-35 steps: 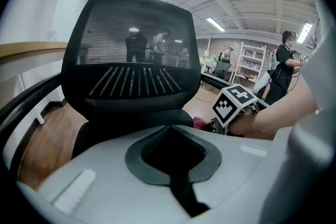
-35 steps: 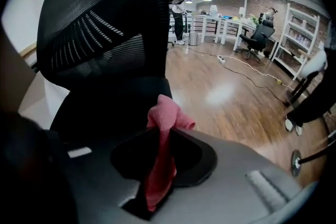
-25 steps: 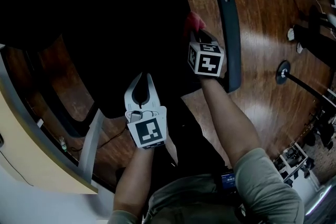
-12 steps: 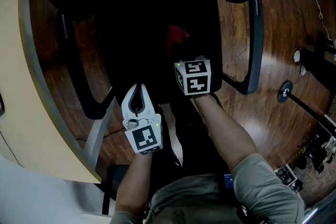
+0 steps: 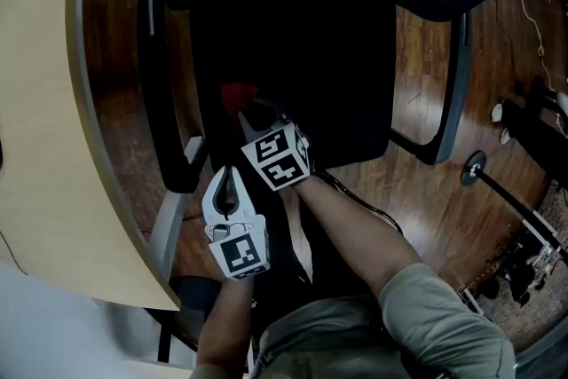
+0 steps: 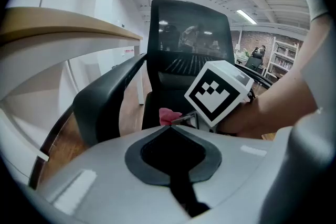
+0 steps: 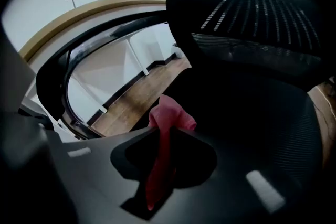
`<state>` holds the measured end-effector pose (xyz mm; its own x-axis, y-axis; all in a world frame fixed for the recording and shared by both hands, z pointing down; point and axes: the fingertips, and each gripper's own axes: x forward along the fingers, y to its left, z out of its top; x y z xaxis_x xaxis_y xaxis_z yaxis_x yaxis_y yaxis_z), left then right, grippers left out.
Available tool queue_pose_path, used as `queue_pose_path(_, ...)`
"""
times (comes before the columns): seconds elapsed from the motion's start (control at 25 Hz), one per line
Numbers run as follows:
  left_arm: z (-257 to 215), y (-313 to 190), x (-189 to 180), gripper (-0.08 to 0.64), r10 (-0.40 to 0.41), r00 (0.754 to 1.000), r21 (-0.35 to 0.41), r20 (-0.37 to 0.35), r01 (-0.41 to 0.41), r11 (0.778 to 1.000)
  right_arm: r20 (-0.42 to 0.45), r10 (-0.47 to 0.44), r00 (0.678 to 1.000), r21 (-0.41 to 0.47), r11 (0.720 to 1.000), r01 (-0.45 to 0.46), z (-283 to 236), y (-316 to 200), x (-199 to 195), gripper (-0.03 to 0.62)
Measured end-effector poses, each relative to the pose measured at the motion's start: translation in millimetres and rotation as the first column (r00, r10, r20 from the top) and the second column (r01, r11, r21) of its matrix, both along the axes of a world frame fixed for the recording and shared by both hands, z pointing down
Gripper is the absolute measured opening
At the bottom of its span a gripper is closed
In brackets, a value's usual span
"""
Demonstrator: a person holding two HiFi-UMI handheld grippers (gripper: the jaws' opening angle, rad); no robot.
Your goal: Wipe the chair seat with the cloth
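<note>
Softly bunched pink cloth [image 7: 167, 118], black textured seat [image 7: 252, 128]

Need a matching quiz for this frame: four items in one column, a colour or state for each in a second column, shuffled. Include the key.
1 cloth
2 chair seat
3 desk
4 left gripper

A black
B jaws together, nothing held
C red, pinched in the right gripper
D pale wood

Pairs: 1-C, 2-A, 3-D, 4-B
</note>
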<state>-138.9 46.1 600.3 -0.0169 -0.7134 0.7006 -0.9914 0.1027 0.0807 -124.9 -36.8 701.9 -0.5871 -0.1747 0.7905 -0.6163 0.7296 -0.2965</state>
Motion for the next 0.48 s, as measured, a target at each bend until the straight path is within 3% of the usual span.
queue_pose_path(0.28, 11, 19, -11, 0.006, -0.002, 1.000, -0.025, -0.008, 0.002, 1.000, 0.021, -0.111, 0.994, -0.022, 0.994, 0.112, 10, 25, -46, 0.061)
queue_pose_path(0.48, 14, 12, -11, 0.006, 0.028, 1.000, -0.026, -0.007, -0.029, 0.999, 0.002, -0.103, 0.995, -0.021, 0.994, 0.103, 18, 18, -47, 0.061)
